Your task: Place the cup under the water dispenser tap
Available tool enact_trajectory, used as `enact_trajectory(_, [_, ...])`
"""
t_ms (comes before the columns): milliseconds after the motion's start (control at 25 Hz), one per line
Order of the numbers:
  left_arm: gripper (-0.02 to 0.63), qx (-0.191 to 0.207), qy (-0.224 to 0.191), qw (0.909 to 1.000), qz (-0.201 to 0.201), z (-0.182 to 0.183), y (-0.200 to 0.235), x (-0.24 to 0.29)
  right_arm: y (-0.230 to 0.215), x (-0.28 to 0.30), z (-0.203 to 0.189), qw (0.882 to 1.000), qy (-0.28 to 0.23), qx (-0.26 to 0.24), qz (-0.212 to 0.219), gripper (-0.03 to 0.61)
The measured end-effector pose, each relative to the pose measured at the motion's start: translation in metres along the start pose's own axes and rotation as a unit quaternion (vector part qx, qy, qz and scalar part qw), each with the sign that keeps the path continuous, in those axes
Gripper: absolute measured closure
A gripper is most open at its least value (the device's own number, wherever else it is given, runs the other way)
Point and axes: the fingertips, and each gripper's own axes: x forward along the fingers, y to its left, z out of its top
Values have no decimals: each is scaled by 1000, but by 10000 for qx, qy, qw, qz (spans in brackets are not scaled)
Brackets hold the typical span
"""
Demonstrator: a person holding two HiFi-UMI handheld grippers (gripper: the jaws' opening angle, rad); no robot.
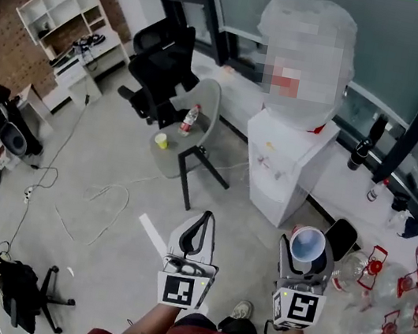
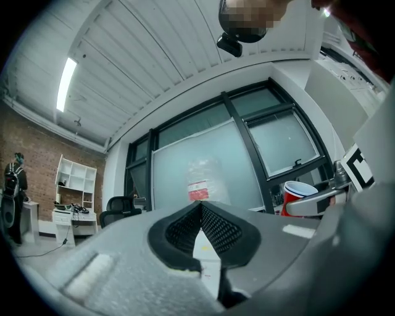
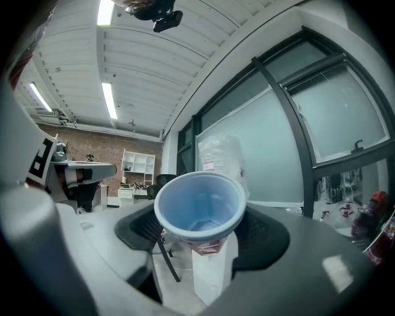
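Note:
A cup (image 1: 308,244), red outside and pale blue inside, stands upright between the jaws of my right gripper (image 1: 307,253), which is shut on it. In the right gripper view the cup (image 3: 200,207) fills the middle, its mouth turned toward the camera. The white water dispenser (image 1: 293,165) stands ahead by the window wall with a large bottle on top, well apart from the cup. It shows behind the cup (image 3: 213,278) too. My left gripper (image 1: 203,223) is shut with nothing in it, level with the right one. From the left gripper view (image 2: 200,207) the red cup (image 2: 298,196) appears at the right.
A small grey table (image 1: 204,105) left of the dispenser carries a bottle (image 1: 190,119) and a yellow cup (image 1: 161,140). A black office chair (image 1: 163,62) stands behind it. Bottles and red-handled items (image 1: 374,267) crowd the floor at the right. Cables (image 1: 103,200) trail across the floor.

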Motion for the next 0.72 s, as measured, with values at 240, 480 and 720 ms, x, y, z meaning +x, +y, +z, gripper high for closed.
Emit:
enact_trajectory(240, [614, -56, 109, 9999, 1, -20, 0, 32, -14, 27, -19, 9998, 199, 10, 49, 244])
enact_trajectory(480, [614, -112, 212, 9997, -102, -63, 11, 63, -4, 64, -58, 9984, 546, -12, 139, 244])
enact_trajectory(720, [614, -317, 445, 9981, -297, -134, 32, 102, 10, 119, -107, 9971, 741, 1, 189, 244])
